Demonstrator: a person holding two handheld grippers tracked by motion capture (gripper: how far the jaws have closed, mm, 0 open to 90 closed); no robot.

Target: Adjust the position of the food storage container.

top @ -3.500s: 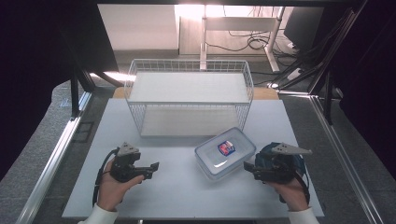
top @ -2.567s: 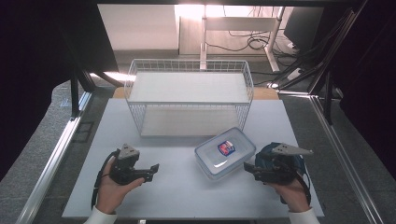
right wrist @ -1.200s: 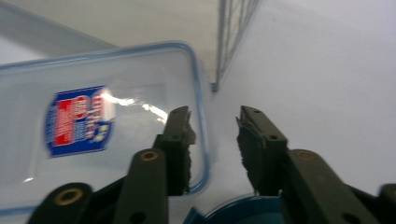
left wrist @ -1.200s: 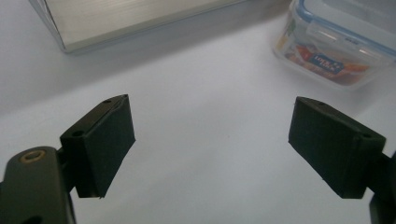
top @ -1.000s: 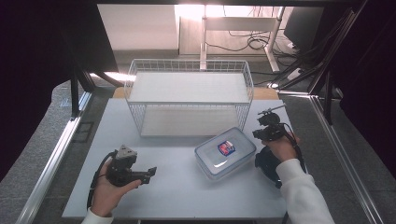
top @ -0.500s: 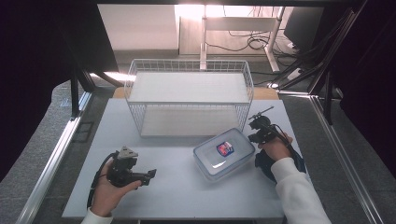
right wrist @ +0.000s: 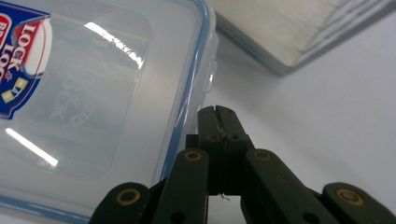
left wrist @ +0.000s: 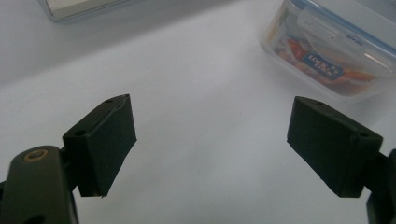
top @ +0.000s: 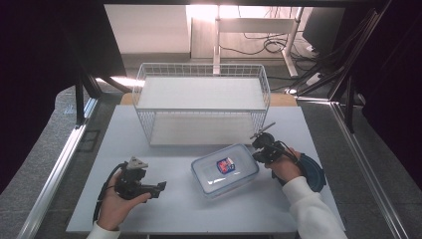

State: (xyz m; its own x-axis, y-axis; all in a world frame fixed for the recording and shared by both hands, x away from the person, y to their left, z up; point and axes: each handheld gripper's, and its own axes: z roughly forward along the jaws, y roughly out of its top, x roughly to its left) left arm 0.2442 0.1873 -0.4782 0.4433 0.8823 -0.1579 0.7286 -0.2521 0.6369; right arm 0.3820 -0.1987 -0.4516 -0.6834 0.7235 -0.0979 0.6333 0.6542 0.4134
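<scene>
Jaws of the right gripper [right wrist: 219,112] are pressed fully together with nothing between them; their closed tip rests against the right side wall of the plastic box [top: 225,170], just under the blue lid rim. This arrangement suits pushing the box sideways across the bench [top: 149,214] rather than lifting it. The box lies flat with its lid on, in front of the wire basket [top: 201,110] and apart from it. Jaws of the left gripper [left wrist: 212,140] stand wide open and hold nothing. The left hand [top: 115,205] rests that gripper on the bench, well to the left of the box, probably waiting. In the left gripper view the box sits beyond and to the right of the open jaws, not between them.
</scene>
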